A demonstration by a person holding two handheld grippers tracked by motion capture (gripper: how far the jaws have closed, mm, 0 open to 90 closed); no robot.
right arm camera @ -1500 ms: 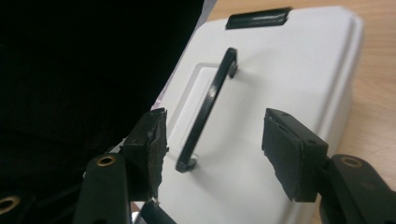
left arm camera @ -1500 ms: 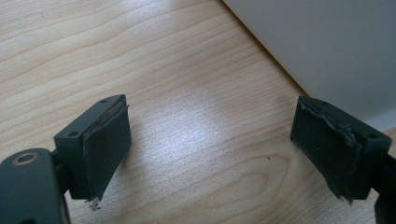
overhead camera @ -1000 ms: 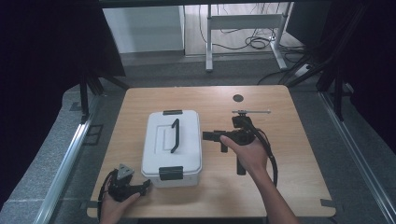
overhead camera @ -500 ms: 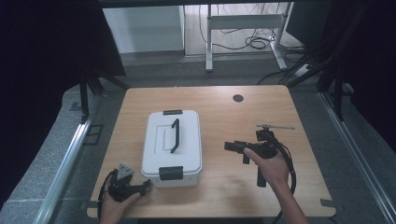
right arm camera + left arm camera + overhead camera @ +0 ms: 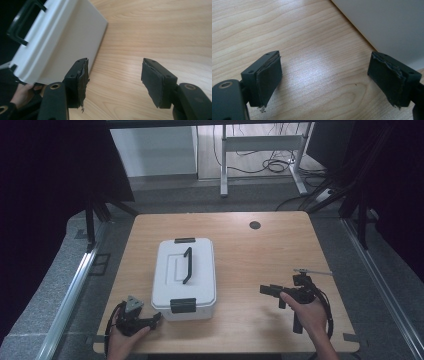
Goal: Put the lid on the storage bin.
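Note:
A white lidded box [image 5: 185,277] with a black top handle [image 5: 187,265] and black latches lies on the wooden table [image 5: 240,245]. My left gripper [image 5: 152,320] rests at the table's front left, just left of the box's near latch [image 5: 183,305], jaws open on bare wood [image 5: 324,75]; the box's white wall [image 5: 387,22] fills the upper right there. My right gripper [image 5: 267,291] is held to the right of the box, apart from it, pointing toward it, open [image 5: 115,80] with nothing between its pads. The box [image 5: 57,40] and its handle [image 5: 22,22] appear at upper left.
A round black grommet [image 5: 255,225] sits in the table near its far edge. A metal-legged desk [image 5: 260,150] and cables lie on the floor beyond. A rail [image 5: 70,295] runs along the table's left side. The other hand [image 5: 22,92] shows past the box.
My right gripper has drawn back from beside the box toward the front right of the table. The left gripper and the box have stayed put.

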